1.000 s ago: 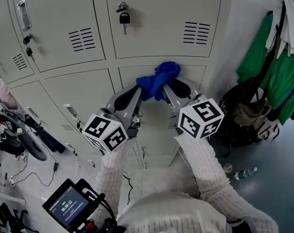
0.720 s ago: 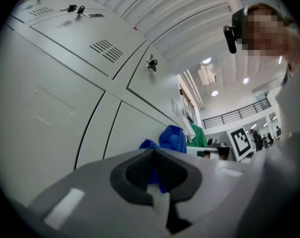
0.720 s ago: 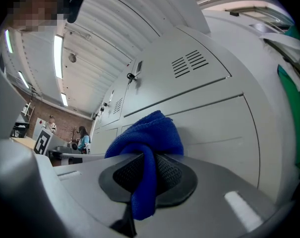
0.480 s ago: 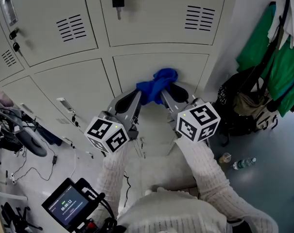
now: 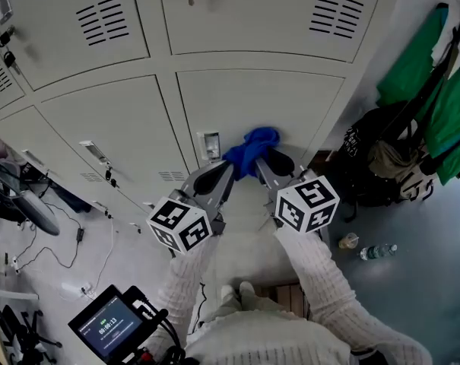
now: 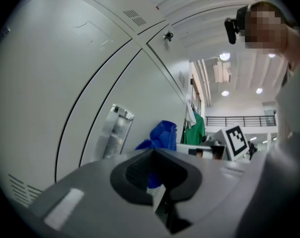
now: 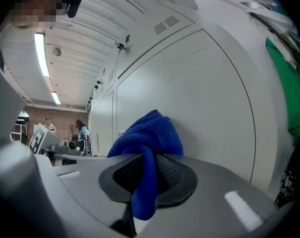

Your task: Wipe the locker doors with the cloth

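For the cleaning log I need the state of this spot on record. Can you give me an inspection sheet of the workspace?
Surface: grey locker door, shut; no dirt can be made out on it.
Job's things: blue cloth bunched against the door, beside the door handle.
Clutter: plastic bottle and what looks like a cup on the floor at right.
Grippers: left gripper and right gripper both clamped on the cloth.
Cables: loose leads on the floor at left.
Surroundings: green garments hanging above a black bag at right; lit screen at lower left.
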